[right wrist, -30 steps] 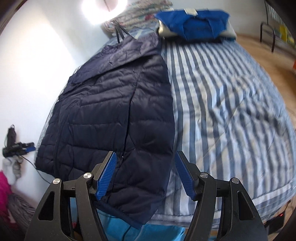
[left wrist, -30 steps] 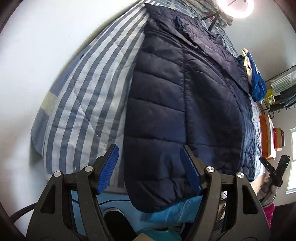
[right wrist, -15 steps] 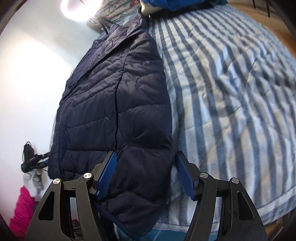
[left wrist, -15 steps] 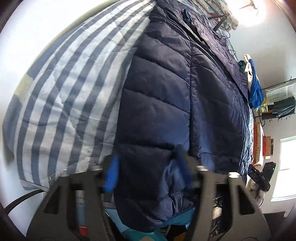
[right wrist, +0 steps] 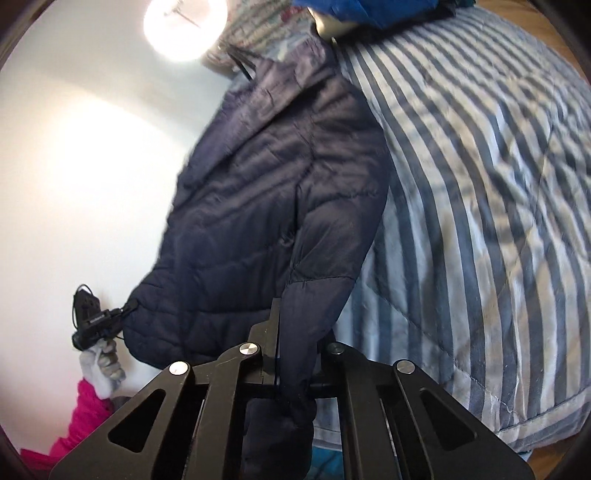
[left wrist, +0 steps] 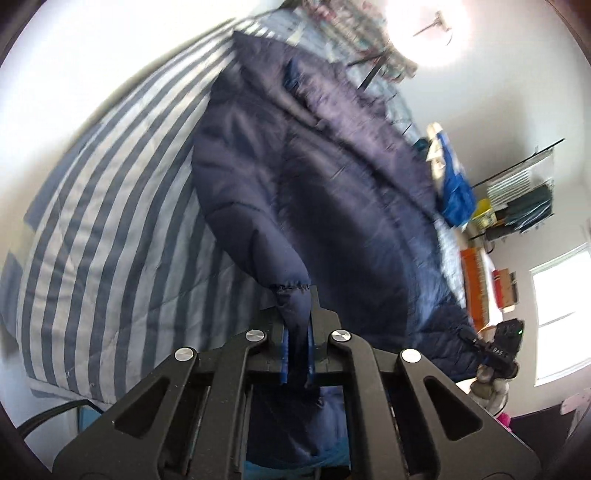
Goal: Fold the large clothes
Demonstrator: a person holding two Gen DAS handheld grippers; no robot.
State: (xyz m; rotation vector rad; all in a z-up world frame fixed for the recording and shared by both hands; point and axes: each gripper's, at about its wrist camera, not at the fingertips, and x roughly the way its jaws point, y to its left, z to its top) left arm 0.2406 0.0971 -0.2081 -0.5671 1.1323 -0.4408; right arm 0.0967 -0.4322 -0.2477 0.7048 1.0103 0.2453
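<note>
Bed (left wrist: 110, 206) w/ blue-and-white striped quilt fills most of both views: left half of the left wrist frame, right half of the right wrist frame. Navy puffer jacket (left wrist: 332, 206) lies lengthwise on it, running from upper centre down to the bottom edge in each frame, hem end hanging off the near side of the bed.

Left gripper (left wrist: 295, 354), bottom centre of its frame: jaws pinched narrow on a gathered cuff or hem corner of the jacket. Right gripper (right wrist: 295, 369), bottom centre of its frame: jaws likewise closed on a fold of jacket fabric, which bunches through and below them. Both views are motion-blurred, so exactly which corner each one holds is prob. a sleeve end or hem, can't say for sure.

Risks: fabric looks slick and puffy, and each grip is on a thin bunched bit, so a fast pull could let it slip out. If one side is carried further than the other, the fold would likely land skewed. The overhanging end could drag the jacket off the bed edge if a grip fails.

Room: white walls, bright ring light (right wrist: 184, 29) at top, blue garment (left wrist: 454, 184) at the far end of the bed, pink cloth (right wrist: 74, 424) lower left of the right wrist frame.
</note>
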